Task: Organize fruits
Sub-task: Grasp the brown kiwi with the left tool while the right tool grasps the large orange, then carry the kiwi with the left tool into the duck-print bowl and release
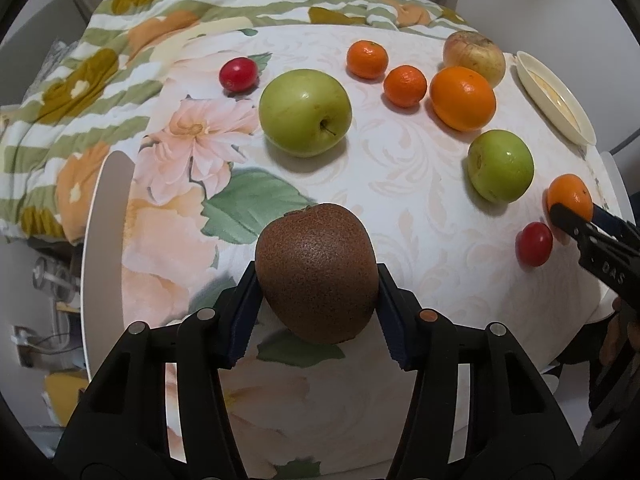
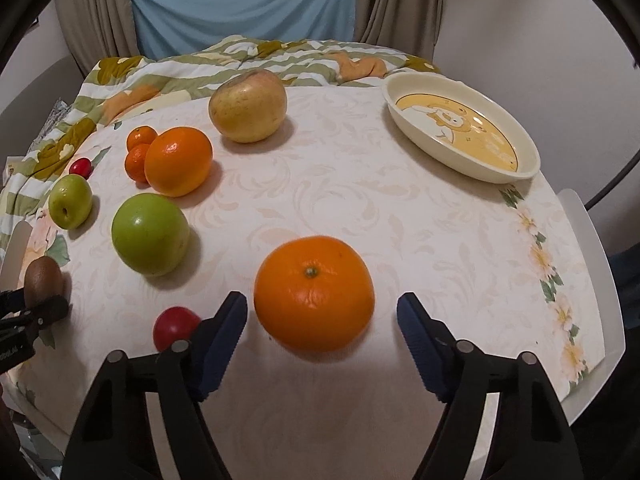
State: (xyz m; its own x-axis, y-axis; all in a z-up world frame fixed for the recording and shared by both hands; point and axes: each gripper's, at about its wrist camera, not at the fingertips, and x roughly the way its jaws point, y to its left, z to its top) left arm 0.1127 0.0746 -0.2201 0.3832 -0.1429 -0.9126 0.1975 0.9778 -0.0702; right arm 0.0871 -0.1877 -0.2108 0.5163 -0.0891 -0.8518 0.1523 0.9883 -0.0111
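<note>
My left gripper [image 1: 318, 280] is shut on a brown kiwi [image 1: 316, 272], held just above the tablecloth; it also shows in the right wrist view [image 2: 43, 276]. My right gripper [image 2: 322, 320] is open around a tangerine [image 2: 314, 292] that rests on the table, pads apart from its sides. In the left wrist view that tangerine [image 1: 570, 196] sits at the right edge. Two green apples [image 1: 306, 112] [image 1: 500, 170], a large orange [image 1: 462, 98], two small tangerines [image 1: 367, 59] [image 1: 405, 86], a yellow pear-like fruit [image 1: 474, 56] and two red cherry tomatoes [image 1: 238, 74] [image 1: 534, 244] lie on the table.
A cream oval dish [image 2: 460, 140] with a cartoon print stands at the back right of the table. A flowered quilt [image 2: 256, 56] is bunched behind the table. The white table edge [image 1: 102, 240] runs along the left. Curtains hang at the back.
</note>
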